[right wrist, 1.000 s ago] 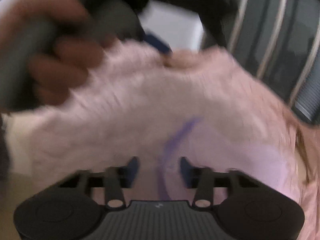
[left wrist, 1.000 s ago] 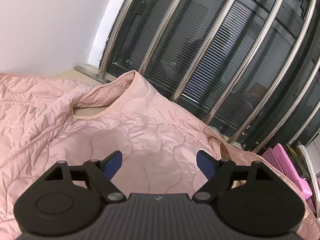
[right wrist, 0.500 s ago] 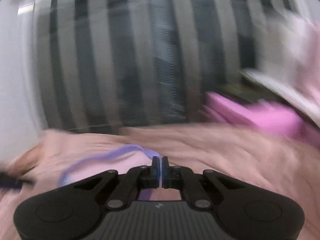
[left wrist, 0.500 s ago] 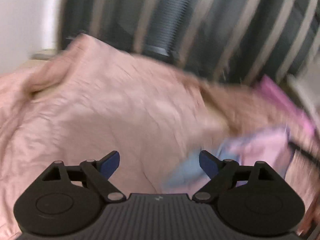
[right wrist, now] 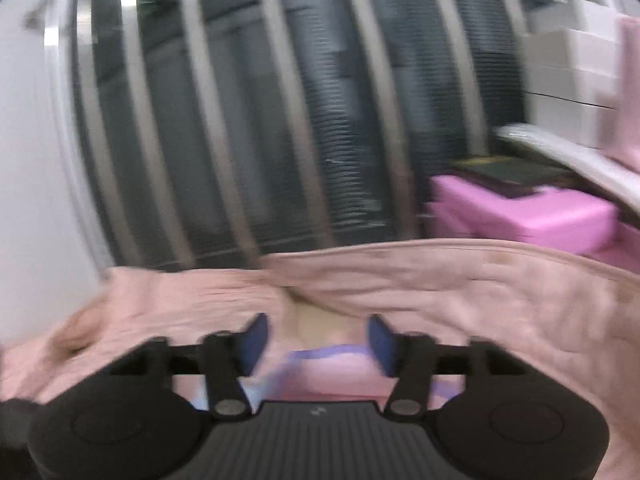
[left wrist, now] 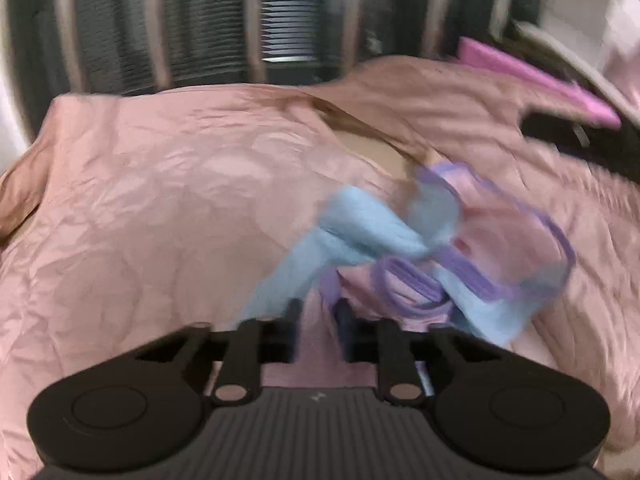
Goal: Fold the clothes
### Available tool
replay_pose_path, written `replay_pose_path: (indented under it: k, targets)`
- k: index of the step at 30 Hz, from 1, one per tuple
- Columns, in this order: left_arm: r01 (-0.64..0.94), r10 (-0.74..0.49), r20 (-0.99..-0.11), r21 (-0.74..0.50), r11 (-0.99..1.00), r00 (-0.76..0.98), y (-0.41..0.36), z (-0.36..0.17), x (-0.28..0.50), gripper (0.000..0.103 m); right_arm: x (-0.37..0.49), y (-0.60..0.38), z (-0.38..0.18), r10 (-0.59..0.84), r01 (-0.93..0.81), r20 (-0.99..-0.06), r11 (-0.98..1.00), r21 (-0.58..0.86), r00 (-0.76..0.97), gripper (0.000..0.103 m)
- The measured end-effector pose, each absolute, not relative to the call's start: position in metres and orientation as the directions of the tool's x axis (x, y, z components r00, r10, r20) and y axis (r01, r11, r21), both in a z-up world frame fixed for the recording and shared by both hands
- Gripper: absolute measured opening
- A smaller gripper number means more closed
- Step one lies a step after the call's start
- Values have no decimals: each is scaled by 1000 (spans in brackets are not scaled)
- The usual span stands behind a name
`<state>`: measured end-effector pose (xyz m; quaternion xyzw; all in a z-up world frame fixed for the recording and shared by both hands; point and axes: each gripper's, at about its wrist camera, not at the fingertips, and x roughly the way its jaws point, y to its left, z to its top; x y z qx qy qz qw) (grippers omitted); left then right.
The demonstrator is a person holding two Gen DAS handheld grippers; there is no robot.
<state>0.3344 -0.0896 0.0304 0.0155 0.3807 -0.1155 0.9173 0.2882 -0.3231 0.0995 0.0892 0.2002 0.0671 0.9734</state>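
Observation:
A small garment (left wrist: pixel 440 256) in pink and light blue with purple trim lies crumpled on a pink quilted blanket (left wrist: pixel 168 200). My left gripper (left wrist: pixel 318 312) hangs just over its near edge with the jaws close together but a gap still showing; the view is blurred. My right gripper (right wrist: pixel 318 338) is open and empty, with a pink and purple piece of the garment (right wrist: pixel 328 368) just below its fingers. The blanket (right wrist: pixel 460 280) spreads out ahead of it.
Steel window bars (right wrist: pixel 292 120) over dark louvres stand close behind the blanket. Pink boxes (right wrist: pixel 528 208) and white stacked items (right wrist: pixel 572 64) sit at the right. A white wall (right wrist: pixel 28 160) is at the left.
My right gripper was shut on the garment's purple trim and has opened, letting it go. My left gripper has narrowed from wide open and now sits over the garment, which has landed on the blanket.

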Motion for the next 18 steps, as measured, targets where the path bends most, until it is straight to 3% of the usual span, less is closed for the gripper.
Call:
replay_pose_path:
  k: [3, 7, 8, 11, 12, 14, 16, 18]
  targets:
    - [124, -189, -638, -146, 981, 747, -46, 44, 333, 8, 287, -303, 100, 305, -254, -384, 950, 180, 871, 59]
    - [-91, -62, -580, -232, 968, 812, 22, 58, 324, 6, 298, -273, 82, 417, -397, -492, 906, 151, 764, 59]
    - [-165, -7, -570, -249, 954, 822, 39, 60, 320, 6, 300, -264, 75, 420, -409, -521, 901, 143, 743, 53]
    - [-327, 103, -552, -325, 887, 828, 83, 64, 309, 7, 308, -247, 59, 388, -399, -584, 910, 116, 713, 1]
    - [-343, 107, -551, -346, 873, 828, 92, 64, 306, 8, 311, -247, 56, 361, -373, -590, 922, 107, 722, 3]
    - [-301, 52, -561, -362, 882, 826, 94, 65, 308, 18, 311, -251, 56, 306, -313, -578, 945, 91, 757, 3]
    - [-215, -36, -566, -371, 903, 823, 77, 64, 316, 52, 308, -263, 63, 240, -228, -536, 969, 89, 810, 1]
    - [-102, -115, -569, -335, 937, 814, 43, 63, 326, 69, 302, -274, 70, 166, -132, -485, 986, 103, 859, 1]
